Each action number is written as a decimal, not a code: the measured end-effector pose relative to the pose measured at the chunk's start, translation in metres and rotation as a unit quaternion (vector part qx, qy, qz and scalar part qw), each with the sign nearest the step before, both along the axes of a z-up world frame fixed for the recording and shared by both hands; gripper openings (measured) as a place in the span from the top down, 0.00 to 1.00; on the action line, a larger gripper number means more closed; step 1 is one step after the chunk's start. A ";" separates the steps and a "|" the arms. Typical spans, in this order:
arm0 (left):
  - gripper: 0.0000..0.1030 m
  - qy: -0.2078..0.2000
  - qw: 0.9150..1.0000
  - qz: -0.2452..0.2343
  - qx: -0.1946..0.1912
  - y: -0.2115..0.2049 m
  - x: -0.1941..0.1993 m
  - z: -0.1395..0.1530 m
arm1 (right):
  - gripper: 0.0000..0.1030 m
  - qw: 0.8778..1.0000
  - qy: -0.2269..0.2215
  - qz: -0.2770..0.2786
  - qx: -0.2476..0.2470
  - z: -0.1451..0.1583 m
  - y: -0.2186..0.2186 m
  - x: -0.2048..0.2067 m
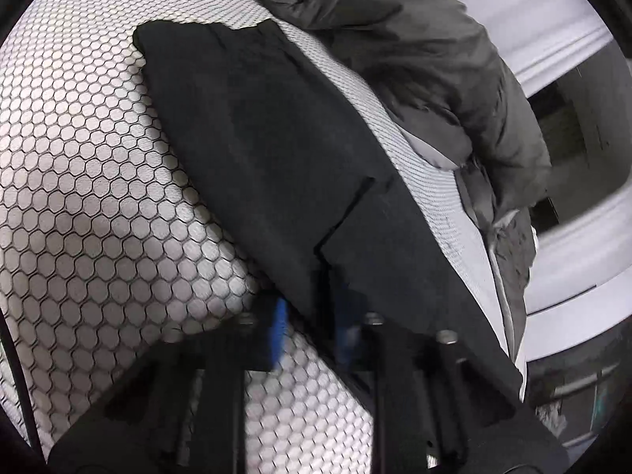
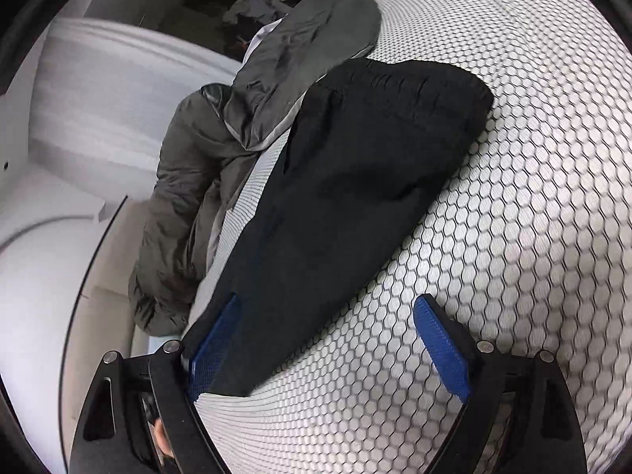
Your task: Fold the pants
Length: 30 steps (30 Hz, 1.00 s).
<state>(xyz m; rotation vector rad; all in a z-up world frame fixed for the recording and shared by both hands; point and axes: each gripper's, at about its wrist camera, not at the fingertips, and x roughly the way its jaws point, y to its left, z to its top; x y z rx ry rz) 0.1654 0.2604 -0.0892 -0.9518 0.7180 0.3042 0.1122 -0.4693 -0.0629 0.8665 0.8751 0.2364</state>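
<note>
The black pants [image 1: 276, 166] are laid in a long folded strip across a bed cover [image 1: 98, 181] printed with a honeycomb pattern. In the left wrist view, the near end of the strip is seen right at the tips of the left gripper [image 1: 308, 328]. Its two blue pads [image 1: 278, 328] are drawn close together, and the edge of the dark cloth runs down between them, so the jaws are closed on the pants. The picture is blurred at the fingertips, and how much cloth is pinched cannot be told. From the jaws the strip stretches away and up to the left, with a stepped fold edge just beyond the tips.

In the right wrist view, the right gripper [image 2: 335, 339] is held with its jaws spread wide. The near end of the pants [image 2: 355, 181] lies between them, pushed to the left side: the cloth overlaps the left blue pad [image 2: 213, 335] and appears to touch it. The right pad [image 2: 442, 347] stands apart from the cloth, over bare cover. Nothing is clamped. From these jaws the strip runs away and up to the right.

Both grippers are angled downward toward the bed. A grey jacket [image 2: 221, 150] is heaped beyond the pants, to the left of the right jaws.
</note>
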 end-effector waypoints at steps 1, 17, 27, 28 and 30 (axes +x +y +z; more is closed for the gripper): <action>0.93 0.002 1.000 0.001 0.001 0.001 0.001 -0.001 | 0.12 1.000 0.002 0.004 -0.002 -0.002 0.000 0.002; 0.95 -0.014 1.000 -0.007 -0.002 0.014 -0.024 0.001 | 0.95 0.998 -0.010 -0.039 -0.042 -0.017 0.020 0.046; 0.96 -0.024 0.999 -0.018 0.017 0.015 -0.058 0.012 | 0.98 0.996 -0.036 -0.049 -0.068 0.003 0.016 0.006; 0.96 -0.024 0.999 -0.019 0.018 0.014 -0.060 0.013 | 0.98 0.996 -0.035 -0.049 -0.066 0.003 0.016 0.003; 0.96 -0.026 0.999 -0.020 0.022 0.012 -0.066 0.016 | 0.98 0.997 -0.033 -0.053 -0.045 0.000 0.009 -0.006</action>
